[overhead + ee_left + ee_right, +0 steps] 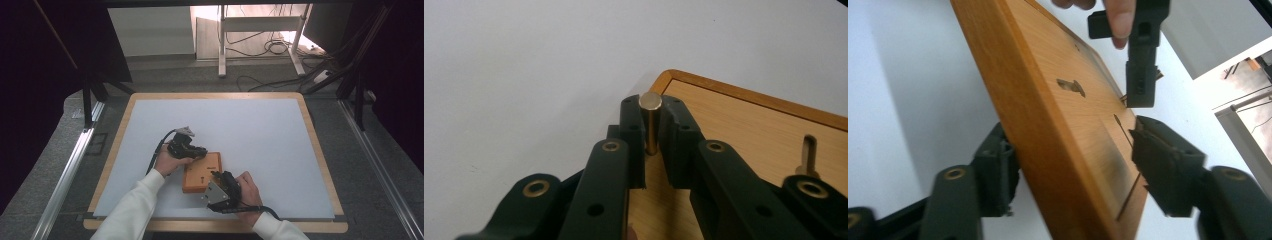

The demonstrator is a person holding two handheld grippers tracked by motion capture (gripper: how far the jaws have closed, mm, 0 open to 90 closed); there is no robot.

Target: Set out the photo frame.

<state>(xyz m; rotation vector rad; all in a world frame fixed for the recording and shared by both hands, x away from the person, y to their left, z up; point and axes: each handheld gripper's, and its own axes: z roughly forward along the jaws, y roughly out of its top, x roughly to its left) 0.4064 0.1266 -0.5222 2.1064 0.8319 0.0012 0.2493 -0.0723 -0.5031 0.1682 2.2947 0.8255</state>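
Orange wooden block (201, 173), keyhole slot, brass pin (651, 125) upright at corner

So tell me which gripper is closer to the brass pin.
Left. The left gripper has its jaws shut around the brass pin at the wooden block's corner; the right gripper straddles the block's opposite edge.

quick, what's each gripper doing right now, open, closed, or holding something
Left gripper: closed on the brass pin standing in the wooden block.
Right gripper: jaws astride the wooden block's edge; whether the pads press on it cannot be told.
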